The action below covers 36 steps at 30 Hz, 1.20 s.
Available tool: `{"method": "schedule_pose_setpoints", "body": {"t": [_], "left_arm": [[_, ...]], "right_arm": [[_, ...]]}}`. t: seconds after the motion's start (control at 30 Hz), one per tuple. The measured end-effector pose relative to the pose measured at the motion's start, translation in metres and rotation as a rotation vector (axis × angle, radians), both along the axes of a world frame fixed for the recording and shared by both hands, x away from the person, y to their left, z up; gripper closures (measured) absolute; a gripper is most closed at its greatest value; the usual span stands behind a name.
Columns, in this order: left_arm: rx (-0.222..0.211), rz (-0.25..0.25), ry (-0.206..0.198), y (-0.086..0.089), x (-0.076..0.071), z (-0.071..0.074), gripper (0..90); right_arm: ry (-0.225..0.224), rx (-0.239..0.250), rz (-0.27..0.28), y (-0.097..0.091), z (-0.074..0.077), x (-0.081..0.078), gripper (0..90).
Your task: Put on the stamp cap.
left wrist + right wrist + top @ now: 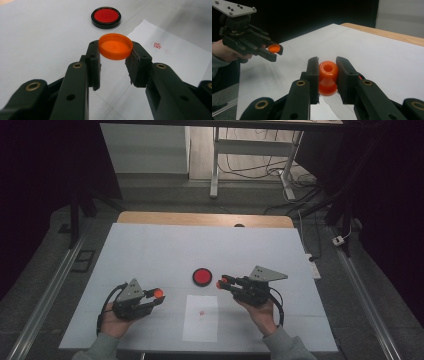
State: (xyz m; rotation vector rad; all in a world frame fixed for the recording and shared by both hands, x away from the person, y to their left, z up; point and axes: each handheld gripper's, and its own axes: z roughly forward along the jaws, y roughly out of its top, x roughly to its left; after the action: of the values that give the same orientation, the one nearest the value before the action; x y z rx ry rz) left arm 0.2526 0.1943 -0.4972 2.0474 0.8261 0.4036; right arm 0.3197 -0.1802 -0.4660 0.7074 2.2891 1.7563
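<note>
We hold the orange stamp [327,77] in the right gripper [224,282], jaws closed on its body, at 3 o'clock of the red ink pad [202,276]. The left gripper [113,63] pinches the orange cap [115,46]. We judge inking or pressing on the paper sheet [201,320] comes next, lowered straight to the tabletop [150,250].
</note>
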Motion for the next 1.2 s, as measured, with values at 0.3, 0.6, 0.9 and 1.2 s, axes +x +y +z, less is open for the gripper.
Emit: {"method": "schedule_pose_setpoints", "body": {"t": [0.3, 0.6, 0.9, 1.2], "left_arm": [[0.012, -0.025, -0.004, -0.014, 0.007, 0.002, 65.2], [0.020, -0.035, -0.009, -0.021, 0.012, 0.005, 65.2], [0.024, -0.075, -0.015, -0.042, 0.022, 0.008, 65.2], [0.038, -0.115, -0.012, -0.065, 0.031, 0.007, 65.2]], "right_arm": [[0.001, 0.001, 0.004, 0.001, -0.001, 0.000, 73.2], [-0.001, 0.003, 0.006, 0.001, 0.000, 0.000, 73.2], [-0.003, 0.007, 0.006, 0.001, 0.001, 0.000, 73.2], [-0.006, 0.010, 0.007, 0.000, 0.001, -0.001, 73.2]]}}
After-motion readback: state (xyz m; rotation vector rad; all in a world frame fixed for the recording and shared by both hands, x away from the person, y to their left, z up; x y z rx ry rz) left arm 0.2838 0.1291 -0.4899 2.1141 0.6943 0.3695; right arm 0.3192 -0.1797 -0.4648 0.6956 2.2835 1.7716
